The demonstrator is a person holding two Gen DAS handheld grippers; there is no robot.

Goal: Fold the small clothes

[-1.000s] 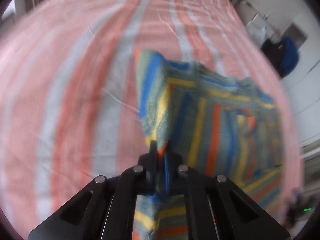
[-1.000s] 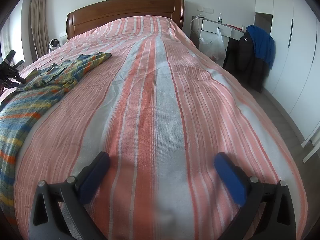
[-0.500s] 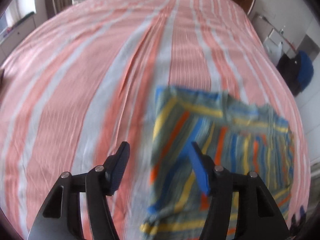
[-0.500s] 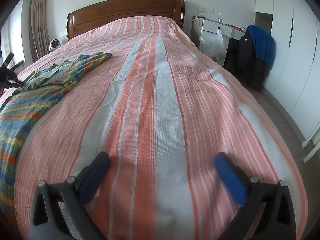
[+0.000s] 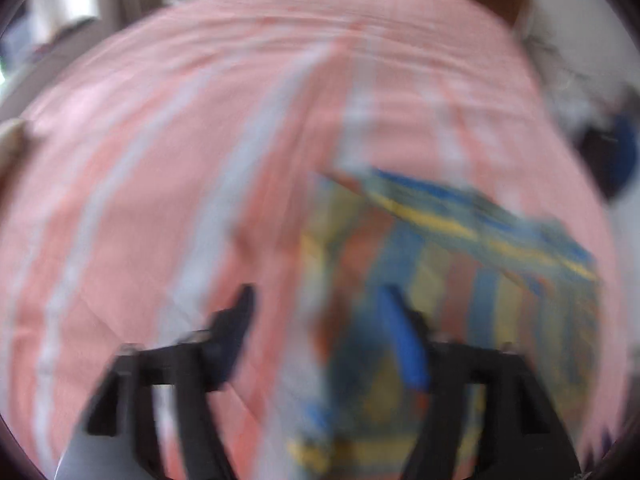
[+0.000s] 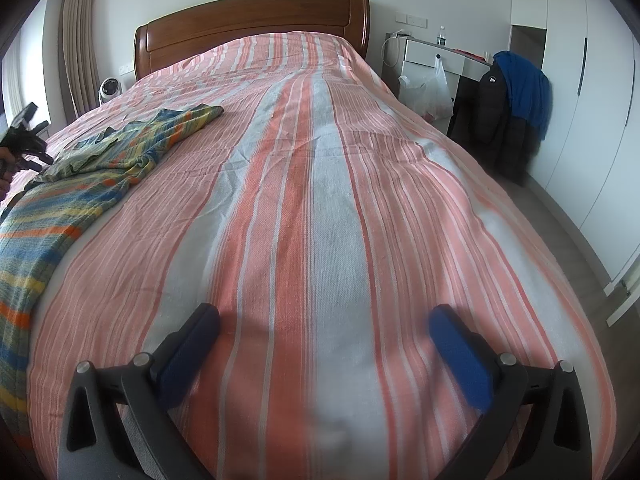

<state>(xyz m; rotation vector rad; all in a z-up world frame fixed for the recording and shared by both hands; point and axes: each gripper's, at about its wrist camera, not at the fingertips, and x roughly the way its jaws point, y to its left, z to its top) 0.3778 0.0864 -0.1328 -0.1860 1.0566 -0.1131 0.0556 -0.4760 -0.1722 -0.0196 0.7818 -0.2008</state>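
Note:
A striped knit garment (image 5: 460, 272) in blue, yellow, orange and green lies on the pink striped bed (image 5: 200, 140), blurred in the left wrist view. My left gripper (image 5: 318, 296) hovers over its left edge. Its jaws are opening and its pads do not press on the cloth. In the right wrist view the same garment (image 6: 100, 160) lies rumpled along the bed's left side, and the left gripper (image 6: 26, 136) shows small at the far left edge. My right gripper (image 6: 324, 314) stands wide open over bare bedspread (image 6: 320, 200), well away from the garment.
A wooden headboard (image 6: 252, 20) closes the far end of the bed. A small fan (image 6: 108, 88) stands at the back left. To the right are a white nightstand (image 6: 428, 56) with a plastic bag and a chair with a dark jacket and blue garment (image 6: 516, 92).
My left gripper was shut on a lifted fold of the garment; it has let go and spread its jaws, and the cloth now lies on the bed. The right gripper has not moved.

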